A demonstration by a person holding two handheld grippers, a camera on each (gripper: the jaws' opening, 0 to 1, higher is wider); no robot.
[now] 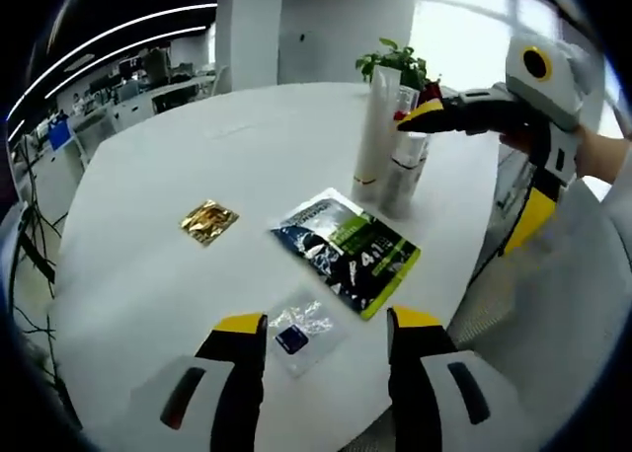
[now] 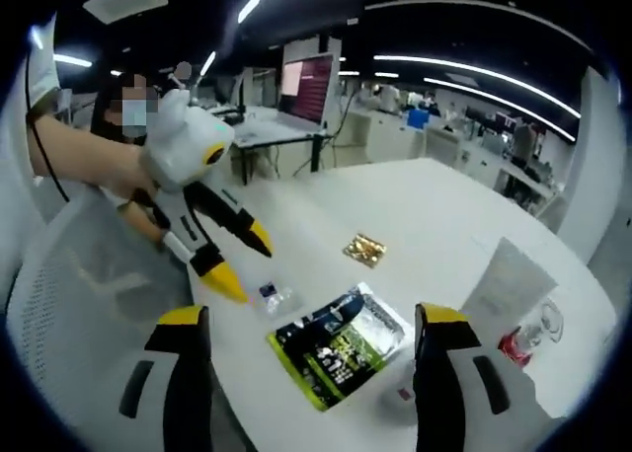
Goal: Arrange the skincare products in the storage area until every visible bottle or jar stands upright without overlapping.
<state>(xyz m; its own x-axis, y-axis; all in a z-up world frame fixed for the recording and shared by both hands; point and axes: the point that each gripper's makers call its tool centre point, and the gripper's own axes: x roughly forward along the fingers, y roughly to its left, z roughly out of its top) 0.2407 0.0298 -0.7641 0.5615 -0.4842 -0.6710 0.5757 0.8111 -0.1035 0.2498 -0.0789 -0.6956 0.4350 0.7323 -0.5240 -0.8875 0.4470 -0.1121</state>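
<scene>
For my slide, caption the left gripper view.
Open left gripper hovers over a small clear sachet while the right gripper reaches the upright white tube.

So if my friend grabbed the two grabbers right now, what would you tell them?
Left gripper: open, holding nothing, hovering above the small clear sachet near the table edge.
Right gripper: open, holding nothing, up by the tall white tube.
Things: the white tube stands upright, with a clear bottle close beside it. Lying flat are the green and black pouch, the gold sachet and the clear sachet, none overlapping.
Done: the tube and the clear bottle seem to be standing.
Left: probably tidy the flat packets near the standing ones and check nothing overlaps.
</scene>
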